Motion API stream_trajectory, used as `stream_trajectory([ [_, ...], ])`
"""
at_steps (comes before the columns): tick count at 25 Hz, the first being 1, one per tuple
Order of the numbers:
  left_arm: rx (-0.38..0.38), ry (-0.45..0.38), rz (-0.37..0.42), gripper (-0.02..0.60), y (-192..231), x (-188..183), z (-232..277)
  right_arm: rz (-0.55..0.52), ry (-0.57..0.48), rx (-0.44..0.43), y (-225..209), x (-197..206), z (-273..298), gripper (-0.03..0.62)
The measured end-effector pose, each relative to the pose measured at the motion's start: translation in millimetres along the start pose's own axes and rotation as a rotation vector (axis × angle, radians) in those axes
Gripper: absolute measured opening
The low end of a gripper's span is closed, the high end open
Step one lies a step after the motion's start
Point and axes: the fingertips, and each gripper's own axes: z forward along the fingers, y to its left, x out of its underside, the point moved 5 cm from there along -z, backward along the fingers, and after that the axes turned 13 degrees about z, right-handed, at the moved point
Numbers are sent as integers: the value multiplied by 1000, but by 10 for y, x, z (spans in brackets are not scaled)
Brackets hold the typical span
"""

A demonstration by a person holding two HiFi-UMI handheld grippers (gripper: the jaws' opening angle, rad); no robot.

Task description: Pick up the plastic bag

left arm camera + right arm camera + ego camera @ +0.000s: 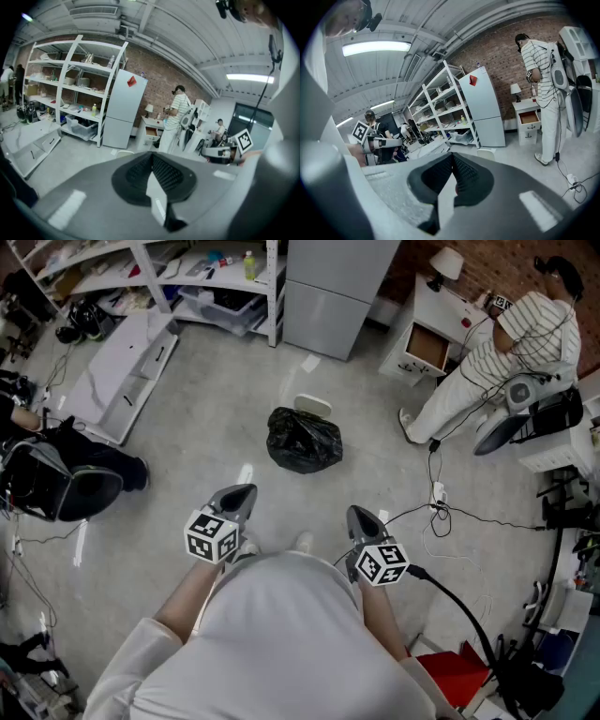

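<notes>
- Black plastic bag (pixel 304 441) is lying untouched on the floor (pixel 216 418) — pickup not begun.
- Left claw (pixel 242 493) and right claw (pixel 360 516) are hovering short of it — pressed together, empty.

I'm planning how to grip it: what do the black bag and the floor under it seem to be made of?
The black bag looks like thin, glossy plastic film: it is crumpled into soft folds that catch highlights. The floor looks like smooth grey concrete, perhaps sealed or coated: bright light streaks reflect off it.
</notes>
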Motion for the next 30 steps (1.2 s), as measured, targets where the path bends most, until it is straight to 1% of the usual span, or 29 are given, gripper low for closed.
stream_trajectory([
  [11, -17, 8, -8, 3, -58, 48, -25, 2, 7, -8, -48, 16, -27, 0],
  [18, -35, 16, -19, 4, -158, 89, -9, -7, 30, -38, -97, 33, -67, 0],
  [25, -79, -7, -15, 5, -244, 69, 84, -4, 36, -105, -288, 6, -142, 0],
  [30, -123, -17, 17, 5, -348, 7, 169, -66, 61, -125, -490, -71, -216, 1],
])
